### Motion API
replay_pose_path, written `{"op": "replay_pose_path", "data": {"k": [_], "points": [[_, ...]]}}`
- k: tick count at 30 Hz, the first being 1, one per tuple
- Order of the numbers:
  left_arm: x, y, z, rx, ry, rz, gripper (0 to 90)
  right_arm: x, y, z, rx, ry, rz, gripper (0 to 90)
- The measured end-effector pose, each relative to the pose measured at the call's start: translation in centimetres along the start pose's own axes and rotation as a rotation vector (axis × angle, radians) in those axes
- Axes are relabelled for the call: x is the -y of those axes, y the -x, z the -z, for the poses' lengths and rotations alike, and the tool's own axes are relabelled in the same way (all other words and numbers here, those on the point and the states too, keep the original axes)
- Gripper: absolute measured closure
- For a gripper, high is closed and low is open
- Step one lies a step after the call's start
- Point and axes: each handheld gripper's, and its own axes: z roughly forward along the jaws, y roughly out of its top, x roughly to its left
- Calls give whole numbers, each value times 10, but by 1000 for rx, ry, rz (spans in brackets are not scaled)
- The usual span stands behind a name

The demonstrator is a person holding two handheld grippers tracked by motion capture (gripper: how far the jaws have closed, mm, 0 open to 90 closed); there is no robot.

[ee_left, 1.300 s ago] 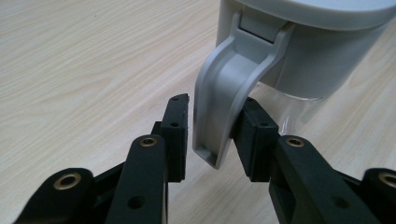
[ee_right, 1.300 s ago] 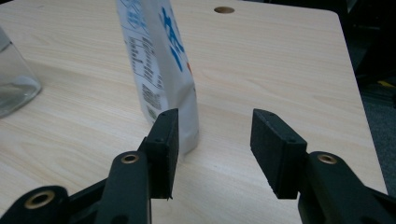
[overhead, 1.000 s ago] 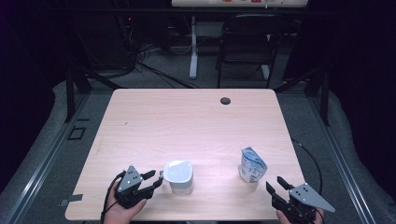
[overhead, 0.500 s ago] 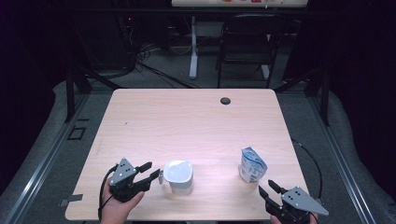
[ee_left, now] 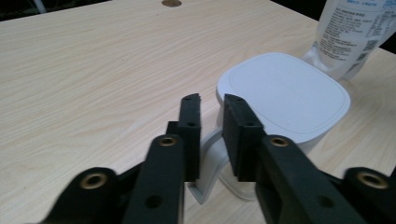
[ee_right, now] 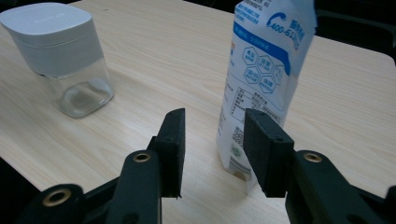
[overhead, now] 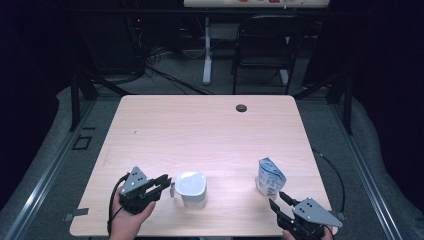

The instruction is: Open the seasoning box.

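Your left gripper (overhead: 165, 183) sits at the near left of the table (overhead: 200, 125), its tips at the left side of the jar (overhead: 191, 188). In the left gripper view the jar's handle (ee_left: 210, 161) runs between the two jaws. The pouch (overhead: 270, 176) stands well to the right of the jar, with your right gripper (overhead: 278, 201) just in front of it, tips pointing at its base.

The jar is a small clear container with a rounded-square white lid (ee_left: 285, 91); the right gripper view shows its see-through lower body (ee_right: 84, 93) resting on the wood. The handle is pale and loops down from under the lid's edge. The pouch is upright, white with blue print and fine text (ee_right: 261, 60), its top edge creased.

Left gripper: the jaws have just been closing and now stand at a narrow gap with the handle between them. The pads (ee_left: 190, 126) look near or against the handle, but you cannot tell from these views whether they press on it.

Right gripper: the jaws have narrowed slightly and stand parted at a moderate width. The pouch's lower edge (ee_right: 233, 158) lies ahead of the gap, toward the right jaw; neither pad touches it, and nothing is held.
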Motion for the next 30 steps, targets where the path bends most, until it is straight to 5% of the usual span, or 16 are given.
{"op": "replay_pose_path", "data": {"k": [4,16,30], "points": [[-4,2,-1,21,-7,-19,900,-5,-5,-5,-23,-4,8,616],[-16,9,-6,58,6,-46,900,-18,-25,-24,-82,-5,44,632],[-11,9,-14,65,-16,-56,900,-22,-37,-44,-129,-21,55,633]]}}
